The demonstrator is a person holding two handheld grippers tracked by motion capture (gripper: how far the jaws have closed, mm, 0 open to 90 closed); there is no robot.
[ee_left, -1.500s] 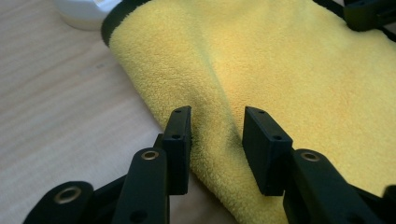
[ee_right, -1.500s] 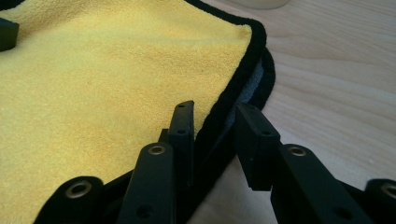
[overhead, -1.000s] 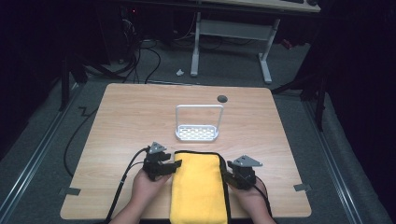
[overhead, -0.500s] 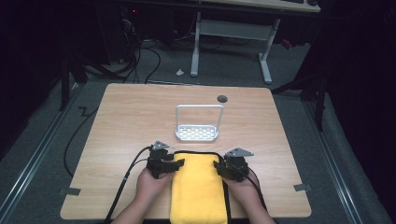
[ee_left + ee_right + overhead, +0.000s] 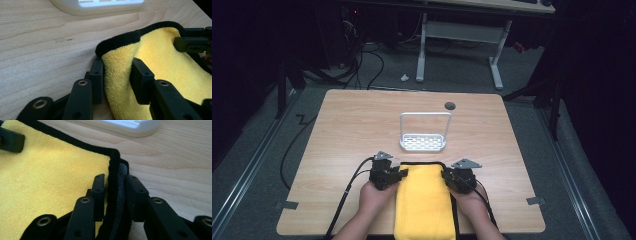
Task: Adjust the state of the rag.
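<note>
A yellow towel (image 5: 422, 200) with black trim lies folded at the table's near edge. My left gripper (image 5: 399, 172) is at its far left corner. In the left gripper view the jaws (image 5: 117, 67) have just been closing and now pinch a raised fold of the towel (image 5: 162, 57). My right gripper (image 5: 446, 175) is at the far right corner. Its jaws (image 5: 115, 182) have also just been closing and now squeeze the towel's black edge (image 5: 113, 167). A hand holds each gripper.
A white wire-handled rack (image 5: 424, 142) stands just beyond the towel at mid-table. A dark round hole (image 5: 450, 105) sits behind it in the wooden table (image 5: 352, 130). Black cables (image 5: 347, 195) trail from the grippers to the near edge.
The right gripper has slid left onto the towel's right corner. Both grippers' jaws, wide before, have closed onto the towel's far corners, lifting small folds.
</note>
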